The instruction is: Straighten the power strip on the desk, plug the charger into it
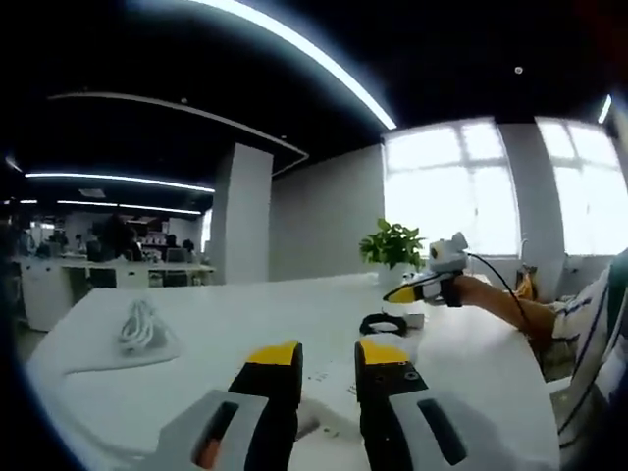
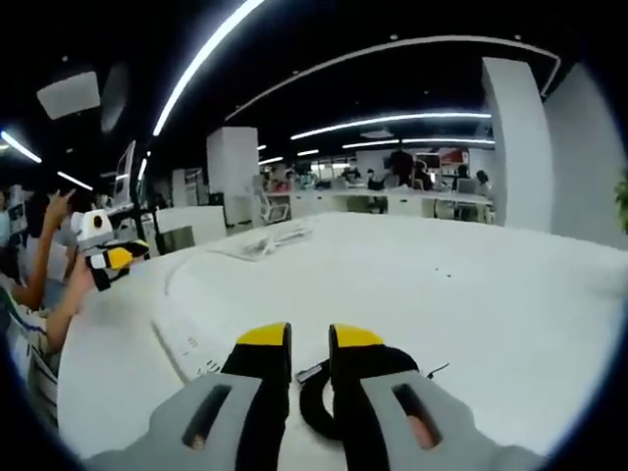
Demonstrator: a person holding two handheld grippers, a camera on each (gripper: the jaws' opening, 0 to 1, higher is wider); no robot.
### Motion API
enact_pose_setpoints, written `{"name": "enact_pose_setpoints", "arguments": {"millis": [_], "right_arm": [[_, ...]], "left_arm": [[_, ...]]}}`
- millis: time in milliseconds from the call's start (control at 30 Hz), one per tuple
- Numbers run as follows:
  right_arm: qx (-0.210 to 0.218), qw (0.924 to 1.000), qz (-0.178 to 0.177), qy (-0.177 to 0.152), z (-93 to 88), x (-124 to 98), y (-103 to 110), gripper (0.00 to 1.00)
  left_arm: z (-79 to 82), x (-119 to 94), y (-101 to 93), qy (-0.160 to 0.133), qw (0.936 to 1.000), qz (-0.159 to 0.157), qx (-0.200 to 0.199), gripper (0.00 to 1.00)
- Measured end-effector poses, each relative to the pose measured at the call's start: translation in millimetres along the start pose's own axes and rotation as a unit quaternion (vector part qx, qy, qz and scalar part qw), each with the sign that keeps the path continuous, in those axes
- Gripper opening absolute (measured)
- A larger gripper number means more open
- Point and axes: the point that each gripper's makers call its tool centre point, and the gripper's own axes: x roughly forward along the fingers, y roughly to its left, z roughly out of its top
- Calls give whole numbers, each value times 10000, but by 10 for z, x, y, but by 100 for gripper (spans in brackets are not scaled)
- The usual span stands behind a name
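Note:
A white power strip (image 2: pixel 191 348) lies on the white desk (image 2: pixel 442 294), left of my right gripper (image 2: pixel 309 339). That gripper is open with nothing between its tips. A black charger cable loop (image 2: pixel 312 404) lies on the desk under it, also seen as a dark coil (image 1: pixel 383 322). My left gripper (image 1: pixel 329 358) is open and holds nothing. A pale part of the power strip (image 1: pixel 329 392) shows below its tips. The right gripper (image 1: pixel 432 285), held in a hand, hovers above the coil. The left gripper (image 2: pixel 113 260) appears at the desk's left edge.
A coiled white cable (image 1: pixel 142 329) rests on a sheet of paper, seen again as a cable bundle (image 2: pixel 270 238) at the far side. A potted plant (image 1: pixel 392 243) stands by the window. A person's arm (image 1: pixel 510 309) reaches in. Other desks and people are behind.

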Motion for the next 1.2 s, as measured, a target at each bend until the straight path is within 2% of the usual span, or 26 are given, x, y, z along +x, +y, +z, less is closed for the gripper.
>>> {"name": "enact_pose_setpoints", "arguments": {"millis": [233, 433, 700, 900, 1067, 1200], "right_arm": [[-353, 9985, -290, 316, -70, 14, -147, 17], [-416, 9973, -395, 463, -81, -17, -270, 19], [-700, 9917, -671, 849, -142, -26, -501, 21], [-864, 9864, -764, 1172, -235, 26, -659, 21], [-1163, 9792, -698, 1506, -314, 71, -733, 21], [-1219, 9782, -659, 1547, -309, 99, -757, 21]], "left_arm": [[-13, -5, -7, 16, 10000, 9, -1, 21], [-26, -8, -14, 49, 10000, 8, 1, 21], [39, -26, -38, -159, 9992, -154, -337, 21], [-9, -18, -54, -39, 9996, -130, -239, 21], [-11, -21, -66, -45, 9996, -142, -222, 21], [-22, -31, -78, -29, 9997, -137, -193, 21]]}}
